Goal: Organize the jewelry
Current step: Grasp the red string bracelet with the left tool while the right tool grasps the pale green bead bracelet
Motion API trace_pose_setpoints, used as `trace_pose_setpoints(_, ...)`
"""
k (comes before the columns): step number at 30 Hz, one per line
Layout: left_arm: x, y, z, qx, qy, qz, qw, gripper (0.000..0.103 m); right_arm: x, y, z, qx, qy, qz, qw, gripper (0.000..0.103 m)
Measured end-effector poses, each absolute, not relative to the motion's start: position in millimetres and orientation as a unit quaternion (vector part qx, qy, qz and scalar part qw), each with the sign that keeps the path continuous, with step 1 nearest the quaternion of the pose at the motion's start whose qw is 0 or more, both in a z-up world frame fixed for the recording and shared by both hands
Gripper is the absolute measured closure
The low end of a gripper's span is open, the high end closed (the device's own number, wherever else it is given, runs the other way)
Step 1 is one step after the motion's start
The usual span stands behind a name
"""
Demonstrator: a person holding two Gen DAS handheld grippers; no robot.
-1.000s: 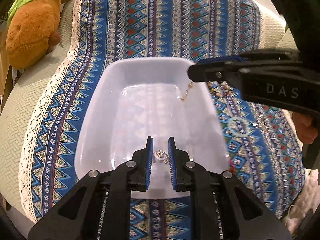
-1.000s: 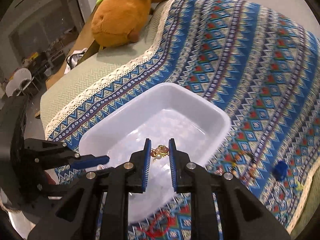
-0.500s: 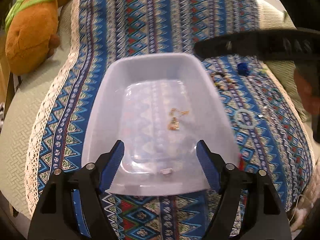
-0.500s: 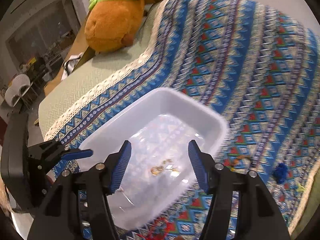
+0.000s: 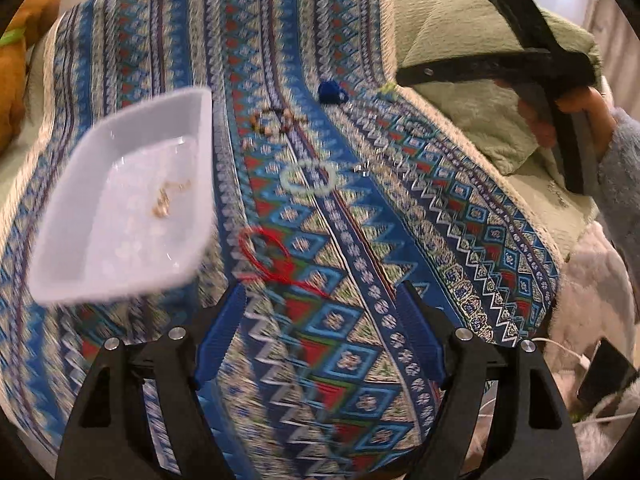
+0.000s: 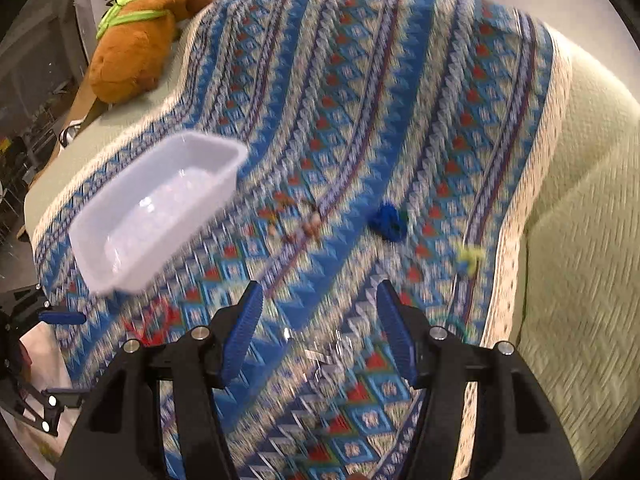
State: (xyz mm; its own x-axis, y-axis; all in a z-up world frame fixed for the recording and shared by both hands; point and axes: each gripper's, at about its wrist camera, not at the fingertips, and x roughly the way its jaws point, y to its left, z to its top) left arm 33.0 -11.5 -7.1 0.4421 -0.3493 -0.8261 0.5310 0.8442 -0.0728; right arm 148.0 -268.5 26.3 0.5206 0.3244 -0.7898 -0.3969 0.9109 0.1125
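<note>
The left gripper point(image 5: 320, 344) is sitting at the bottom centre of the left wrist view with its blue-padded fingers point(image 5: 218, 340) spread wide and nothing between them, hovering above the patterned blue cloth point(image 5: 400, 220). The right gripper point(image 6: 320, 336) is likewise standing released at the bottom centre of the right wrist view, jaws wide apart and gripping nothing.

The white tray point(image 5: 60, 248) is lying on the cloth at the left of the left wrist view, with a small gold-coloured piece of jewelry point(image 5: 166, 200) resting on its floor near the middle. In the right wrist view the same tray point(image 6: 132, 248) is showing at the left of centre, too blurred for its contents to be made out.

Other pieces are lying loose on the cloth outside the tray. A red cord bracelet point(image 5: 276, 260) is sitting just right of the tray's lower corner, above the left gripper's fingers. A pale ring-shaped bangle point(image 5: 308, 178) is lying near the frame's centre. A brown beaded bracelet point(image 5: 276, 122) is lying above it, and a dark blue piece point(image 5: 330, 92) sits further up, right of centre. A small yellow-green piece point(image 6: 470, 258) is showing at the right of the right wrist view, near the cloth's lace edge.

A brown plush toy point(image 6: 144, 36) with a green strap is resting at the upper left of the right wrist view, off the cloth. The person's right hand point(image 5: 576, 116) is gripping the right tool's handle at the upper right of the left wrist view, over a green cushion point(image 5: 472, 92).
</note>
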Motion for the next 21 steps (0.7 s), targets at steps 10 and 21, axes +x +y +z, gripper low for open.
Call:
trace_pose_setpoints(10, 45, -13, -49, 0.005, 0.468, -0.108, 0.877, 0.026, 167, -214, -30, -0.057, 0.461, 0.279, 0.84, 0.044)
trace_pose_setpoints(21, 79, 8, -59, -0.055, 0.461, 0.026, 0.885, 0.027, 194, -190, -46, -0.052, 0.463, 0.295, 0.835, 0.044)
